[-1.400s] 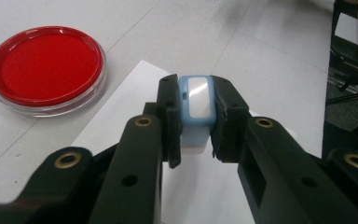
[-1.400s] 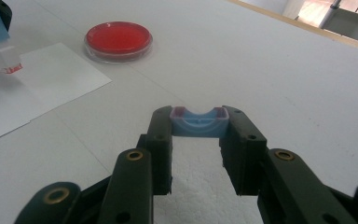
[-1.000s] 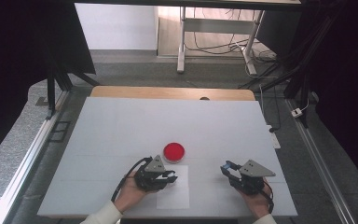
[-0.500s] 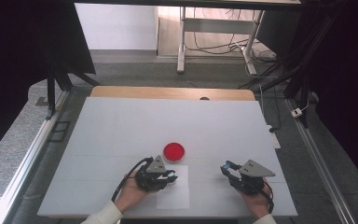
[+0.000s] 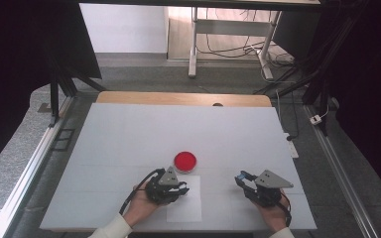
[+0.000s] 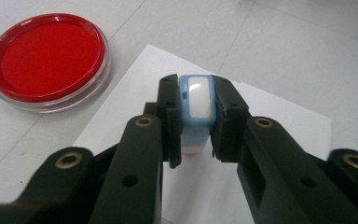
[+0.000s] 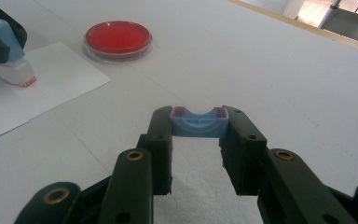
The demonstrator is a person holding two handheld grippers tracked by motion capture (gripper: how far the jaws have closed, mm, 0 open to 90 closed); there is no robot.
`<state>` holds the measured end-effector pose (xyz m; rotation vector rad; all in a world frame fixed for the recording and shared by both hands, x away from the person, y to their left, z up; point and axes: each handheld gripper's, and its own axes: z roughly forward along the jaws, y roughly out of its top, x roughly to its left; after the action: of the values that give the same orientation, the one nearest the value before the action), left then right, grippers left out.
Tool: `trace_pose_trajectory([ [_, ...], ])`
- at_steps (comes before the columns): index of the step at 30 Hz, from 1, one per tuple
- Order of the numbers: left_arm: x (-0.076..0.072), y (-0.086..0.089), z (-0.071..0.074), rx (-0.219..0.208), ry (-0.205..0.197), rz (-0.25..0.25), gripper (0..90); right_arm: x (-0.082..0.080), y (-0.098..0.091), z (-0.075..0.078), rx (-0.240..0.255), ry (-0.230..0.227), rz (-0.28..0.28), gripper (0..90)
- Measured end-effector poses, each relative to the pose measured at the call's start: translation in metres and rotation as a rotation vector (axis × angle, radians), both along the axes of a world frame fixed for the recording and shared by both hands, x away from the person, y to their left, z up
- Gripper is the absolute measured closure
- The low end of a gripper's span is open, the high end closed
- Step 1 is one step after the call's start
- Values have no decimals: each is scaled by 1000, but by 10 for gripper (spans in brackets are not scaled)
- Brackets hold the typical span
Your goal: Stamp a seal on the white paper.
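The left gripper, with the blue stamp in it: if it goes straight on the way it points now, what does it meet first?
Most likely the white paper sheet: the left gripper tilts the blue-and-white stamp down over it. The round red ink pad lies off to one side. How far above the paper the stamp is cannot be told.

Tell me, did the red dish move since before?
No. The red dish sits at the same spot beside the white paper, just ahead of the left gripper.

The stamp (image 6: 196,109) hides its lower end between the left tongs (image 6: 196,154).
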<state>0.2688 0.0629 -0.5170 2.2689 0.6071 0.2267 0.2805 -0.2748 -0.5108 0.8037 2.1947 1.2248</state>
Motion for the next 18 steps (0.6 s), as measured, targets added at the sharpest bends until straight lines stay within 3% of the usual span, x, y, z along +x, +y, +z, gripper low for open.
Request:
trace_pose_trajectory([
  [2,-1,-3,-1,23,-10,1,756,0,0,0,0,0,0,649],
  [12,-2,-2,-2,24,-8,6,759,-2,-1,1,2,-5,-3,649],
  [18,-4,-5,-1,51,-25,1,759,-2,0,1,1,-4,2,648],
])
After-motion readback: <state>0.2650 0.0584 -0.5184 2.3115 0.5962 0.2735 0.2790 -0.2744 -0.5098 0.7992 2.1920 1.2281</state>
